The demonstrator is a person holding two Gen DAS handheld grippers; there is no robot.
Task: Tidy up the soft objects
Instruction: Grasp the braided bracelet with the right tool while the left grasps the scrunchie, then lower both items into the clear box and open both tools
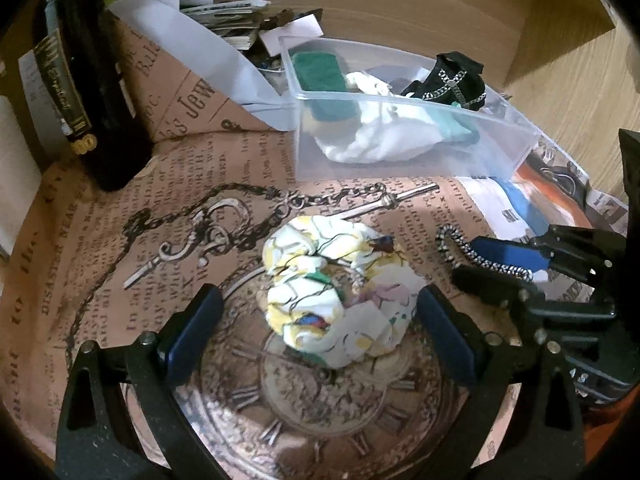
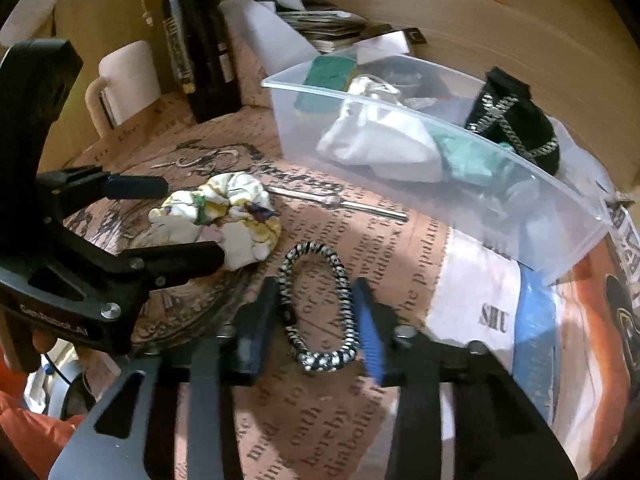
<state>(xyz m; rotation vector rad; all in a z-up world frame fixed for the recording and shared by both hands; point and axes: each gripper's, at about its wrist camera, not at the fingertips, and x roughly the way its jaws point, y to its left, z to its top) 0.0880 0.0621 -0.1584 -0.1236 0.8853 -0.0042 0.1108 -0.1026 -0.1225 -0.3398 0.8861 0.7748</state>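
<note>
A white scrunchie with yellow and green print (image 1: 340, 288) lies on the printed paper, between the fingers of my open left gripper (image 1: 316, 312); it also shows in the right wrist view (image 2: 224, 220). A black-and-white braided bracelet (image 2: 320, 312) lies flat between the fingers of my right gripper (image 2: 316, 304), which stand close on either side of it; whether they touch it is unclear. The bracelet also shows in the left wrist view (image 1: 476, 248). A clear plastic bin (image 1: 500, 128) behind holds white cloth (image 1: 376, 136), a green sponge (image 1: 320, 72) and a black band with a chain (image 1: 452, 80).
A dark bottle (image 1: 80, 80) stands at the back left, a pale mug (image 2: 124, 80) beside it. Folded papers and clutter (image 1: 224, 20) lie behind the bin. Magazine pages (image 2: 540, 340) cover the table at the right. A wooden wall rises behind.
</note>
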